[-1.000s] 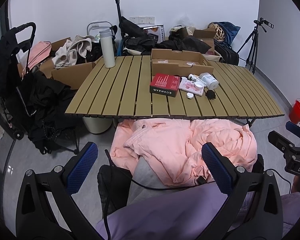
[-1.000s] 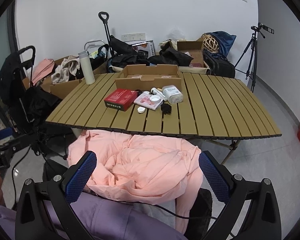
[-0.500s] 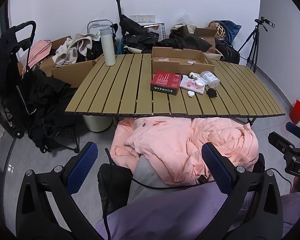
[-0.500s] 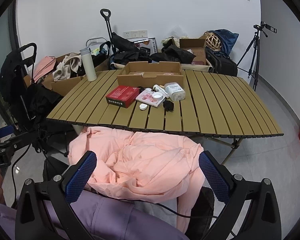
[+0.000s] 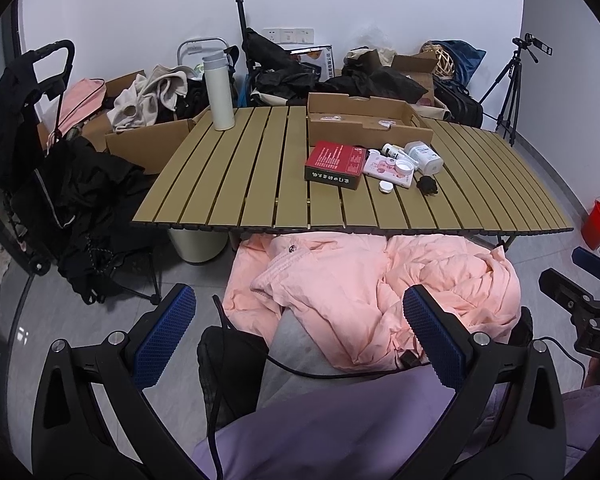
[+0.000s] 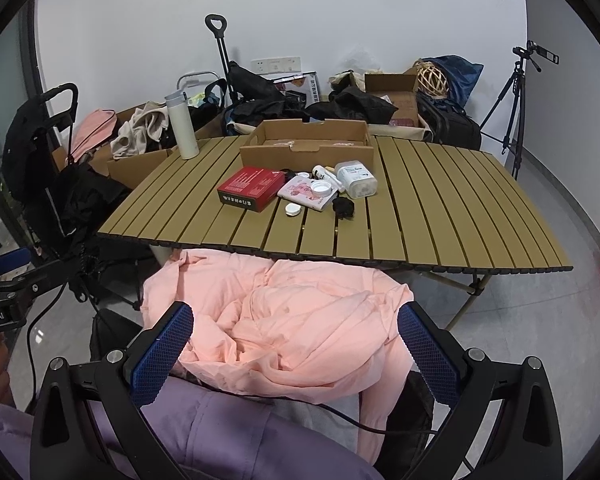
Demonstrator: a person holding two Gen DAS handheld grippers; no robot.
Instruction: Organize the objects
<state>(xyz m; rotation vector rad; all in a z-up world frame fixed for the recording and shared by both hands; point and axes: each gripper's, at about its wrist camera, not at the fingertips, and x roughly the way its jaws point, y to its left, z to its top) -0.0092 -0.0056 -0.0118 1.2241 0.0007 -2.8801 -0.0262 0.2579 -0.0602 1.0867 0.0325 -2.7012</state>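
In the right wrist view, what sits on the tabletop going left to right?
White thermos → red box → small white cap → black clump → white jar lying on its side.

I tipped both cameras upward a little; the slatted table [image 5: 260,184] and red box [image 6: 251,189] slid lower in both views, nothing else moved.

Your left gripper [image 5: 300,330] and right gripper [image 6: 296,346]: black frames, blue knurled pads [image 5: 162,336], silver screws. You're in a lilac sleeve [image 6: 220,432] at frame bottom, black cable [image 5: 216,400] across it.
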